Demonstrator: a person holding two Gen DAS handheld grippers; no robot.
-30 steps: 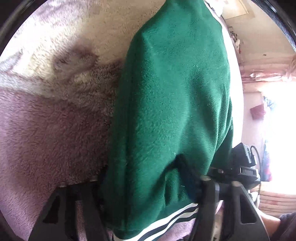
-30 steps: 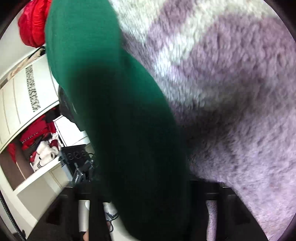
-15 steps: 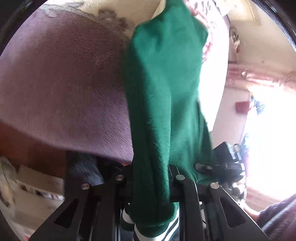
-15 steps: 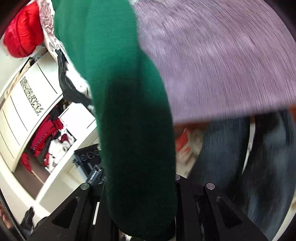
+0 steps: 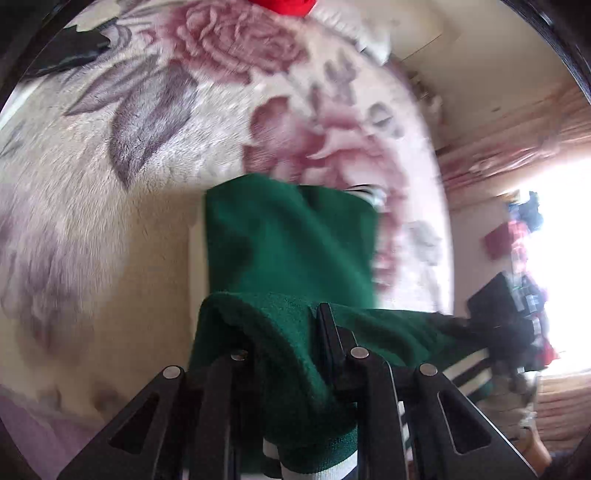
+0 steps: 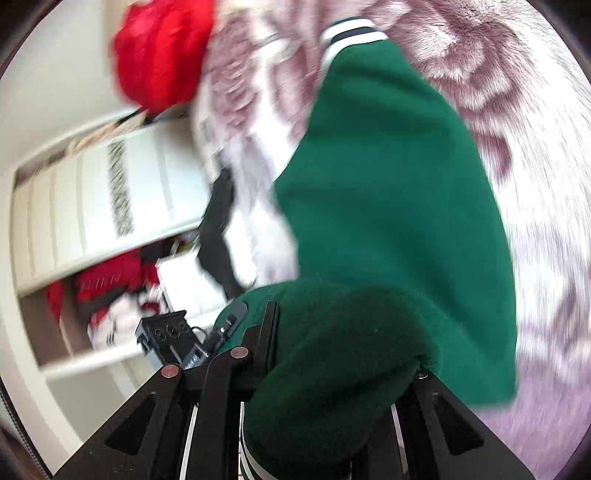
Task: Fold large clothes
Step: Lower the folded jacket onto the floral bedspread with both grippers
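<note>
Left gripper [image 5: 291,332]: my jaws are pinched on a fold of the green fleece garment [image 5: 291,236]; they have just been closing, with the cloth between them.
Right gripper [image 6: 332,332]: clamped on another bunch of the same garment [image 6: 399,177]; these jaws too have just been closing, cloth between them. The fleece bulges over my right finger and hides most of it.
Garment, left wrist view: it drapes over my fingertips, and a panel hangs beyond them in front of the blanket. The striped white-and-dark hem [image 5: 325,465] shows at the bottom edge, between my fingers.
Garment, right wrist view: a long green panel stretches away from my jaws, ending in a striped band [image 6: 351,31] near the top.
Blanket [image 5: 147,110]: plush, cream with pink roses and grey leaves, behind and below the cloth.
Red item [image 6: 162,51]: bright and fluffy, at the blanket's far edge; too blurred to name, possibly a garment.
White shelving [image 6: 110,192]: beside the bed, red and white things in its lower opening.
</note>
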